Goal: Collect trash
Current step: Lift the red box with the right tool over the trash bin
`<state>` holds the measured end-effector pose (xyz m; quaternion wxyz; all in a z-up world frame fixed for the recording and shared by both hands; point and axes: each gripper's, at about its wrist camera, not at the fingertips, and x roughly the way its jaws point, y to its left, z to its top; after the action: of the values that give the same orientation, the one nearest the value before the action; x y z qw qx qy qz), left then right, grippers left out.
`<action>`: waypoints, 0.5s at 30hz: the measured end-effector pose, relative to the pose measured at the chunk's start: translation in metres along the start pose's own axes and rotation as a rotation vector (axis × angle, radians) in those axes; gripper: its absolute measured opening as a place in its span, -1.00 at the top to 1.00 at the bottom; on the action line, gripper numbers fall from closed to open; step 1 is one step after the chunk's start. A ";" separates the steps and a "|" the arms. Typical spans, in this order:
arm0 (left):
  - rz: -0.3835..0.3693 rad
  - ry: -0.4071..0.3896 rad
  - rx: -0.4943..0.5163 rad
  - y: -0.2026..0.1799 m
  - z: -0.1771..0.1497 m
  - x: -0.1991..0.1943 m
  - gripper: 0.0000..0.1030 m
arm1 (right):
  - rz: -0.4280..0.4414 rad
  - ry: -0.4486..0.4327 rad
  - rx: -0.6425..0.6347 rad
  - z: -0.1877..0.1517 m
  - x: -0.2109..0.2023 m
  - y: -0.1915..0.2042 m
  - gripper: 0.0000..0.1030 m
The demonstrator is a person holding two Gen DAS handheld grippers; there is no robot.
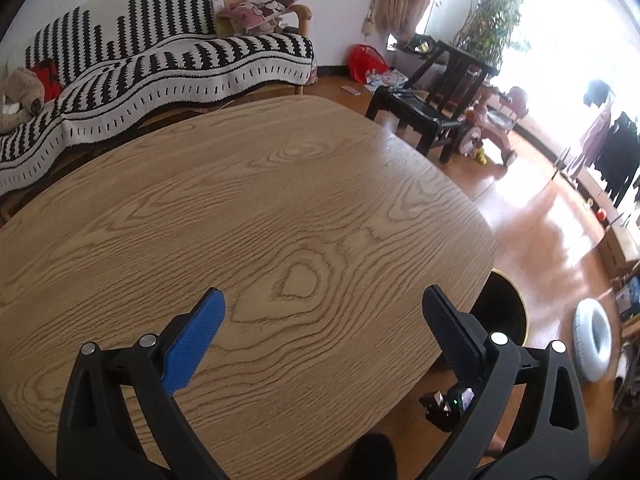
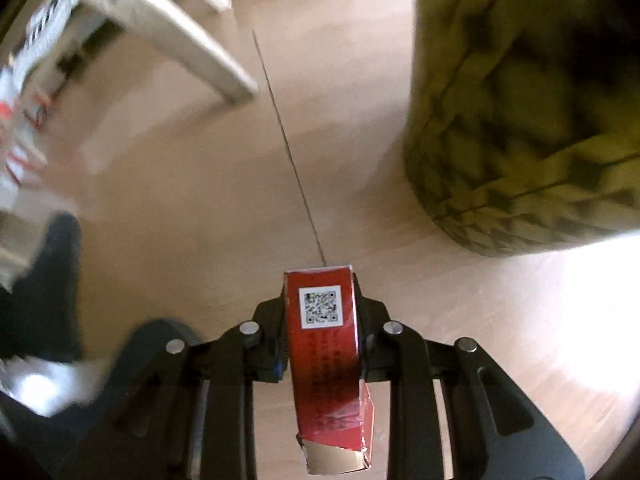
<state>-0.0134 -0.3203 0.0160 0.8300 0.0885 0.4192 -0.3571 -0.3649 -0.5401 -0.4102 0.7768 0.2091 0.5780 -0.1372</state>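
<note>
A flat red carton point(image 2: 322, 344) with a white QR label and a torn lower end is pinched upright between the black jaws of my right gripper point(image 2: 320, 336), which hangs over the pale wood floor point(image 2: 200, 200). That view is blurred. My left gripper point(image 1: 320, 300) hovers over the oval wooden table point(image 1: 260, 200), its blue-padded fingers point(image 1: 196, 340) spread wide with nothing between them.
A yellow-green woven basket point(image 2: 520, 120) stands at the right of the right wrist view; a pale chair leg point(image 2: 180, 32) is at upper left. Beyond the table are a striped sofa point(image 1: 140, 68), a black side table point(image 1: 424, 108), a pink tricycle point(image 1: 492, 120) and a white ring point(image 1: 592, 340) on the floor.
</note>
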 end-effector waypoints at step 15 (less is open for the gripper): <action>-0.155 -0.017 -0.073 -0.024 0.008 -0.009 -0.86 | -0.004 -0.279 0.116 0.074 -0.247 0.011 0.52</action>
<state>-0.0281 -0.3368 0.0317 0.8061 0.0224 0.4307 -0.4052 -0.3702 -0.5734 -0.1541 0.8360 0.2312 0.4558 -0.1998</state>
